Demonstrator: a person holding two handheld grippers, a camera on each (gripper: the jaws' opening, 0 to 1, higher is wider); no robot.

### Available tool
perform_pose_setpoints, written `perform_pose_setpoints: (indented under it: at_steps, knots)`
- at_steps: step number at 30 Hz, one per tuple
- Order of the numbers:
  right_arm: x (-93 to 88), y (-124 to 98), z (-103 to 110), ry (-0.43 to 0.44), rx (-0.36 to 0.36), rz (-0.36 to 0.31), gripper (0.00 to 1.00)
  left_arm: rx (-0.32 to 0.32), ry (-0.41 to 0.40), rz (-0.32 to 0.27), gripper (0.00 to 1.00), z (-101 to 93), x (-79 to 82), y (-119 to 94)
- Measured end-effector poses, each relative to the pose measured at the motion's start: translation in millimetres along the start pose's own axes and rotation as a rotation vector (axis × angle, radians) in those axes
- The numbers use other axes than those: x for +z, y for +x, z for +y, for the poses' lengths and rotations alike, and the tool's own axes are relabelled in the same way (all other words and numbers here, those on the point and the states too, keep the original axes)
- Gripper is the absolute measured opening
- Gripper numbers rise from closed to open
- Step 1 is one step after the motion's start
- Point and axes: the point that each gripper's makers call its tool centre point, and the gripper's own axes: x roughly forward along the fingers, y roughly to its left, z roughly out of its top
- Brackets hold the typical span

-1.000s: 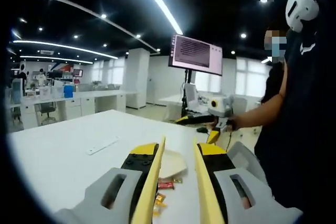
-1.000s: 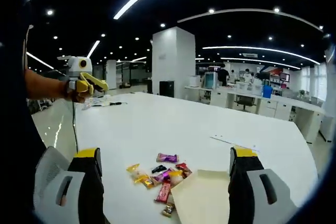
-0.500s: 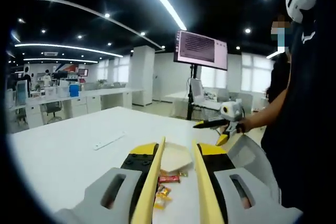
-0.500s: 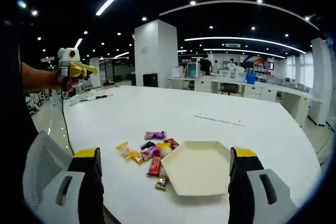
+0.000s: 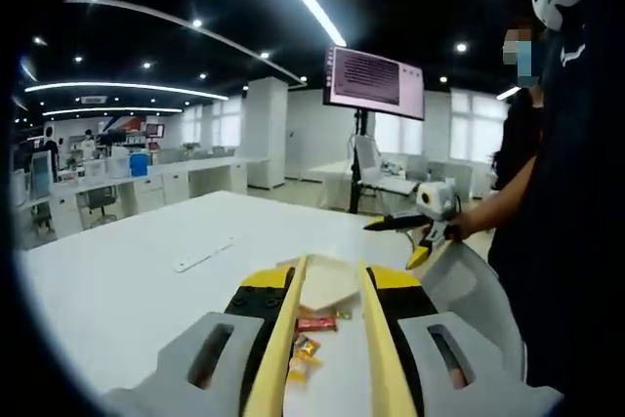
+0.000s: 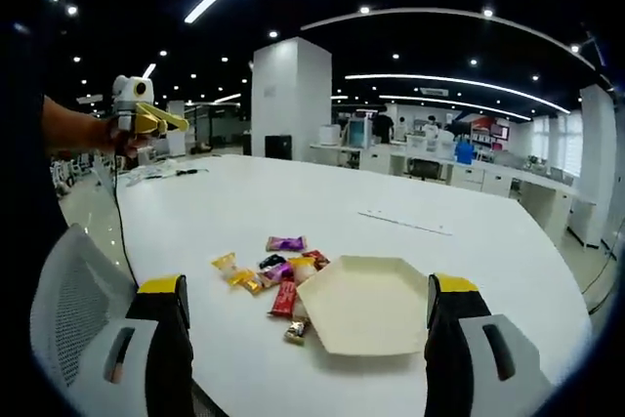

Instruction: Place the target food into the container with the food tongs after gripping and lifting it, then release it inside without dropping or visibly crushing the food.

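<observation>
Wrapped sweets (image 6: pixel 274 280) between right gripper (image 6: pixel 306 339) jaws

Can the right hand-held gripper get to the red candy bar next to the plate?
Probably yes. The right hand-held gripper hangs above the white table with its jaws wide apart, and nothing stands between it and the red wrapped candy bar, which lies beside the beige hexagonal plate. It would first have to come down.

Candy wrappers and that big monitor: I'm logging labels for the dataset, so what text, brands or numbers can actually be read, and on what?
Nothing can be read.
Monitor: lines of text on screen, too blurred to read.
Candy wrappers: printing too small to read.
Plate: no marking seen.
Background signs: coloured, unreadable.
</observation>
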Motion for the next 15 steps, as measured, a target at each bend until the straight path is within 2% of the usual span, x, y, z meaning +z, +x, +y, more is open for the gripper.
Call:
perform_pose_setpoints:
  at_steps: [3,5,6,9,15]
  knots:
    - [-0.6,-1,-4,-0.010,-0.018,0.004,0.99,0.001,0.005,0.010,0.25,-1.8,-3.2,1]
    - [-16.9,-2,-6,0.010,-0.028,0.081,0.99,-0.001,0.000,0.013,0.25,1.2,-6.8,0]
    - [-20.5,-2,-7,0.031,-0.032,0.097,0.99,-0.001,0.000,0.015,0.25,2.8,-8.9,0]
    - [-15.6,-2,-6,0.033,-0.030,0.063,0.99,0.003,-0.001,0.020,0.25,8.1,-14.2,-2]
    - [-27.3,3,0,0.002,-0.013,0.110,0.99,0.019,-0.023,0.046,0.25,16.0,-27.9,0]
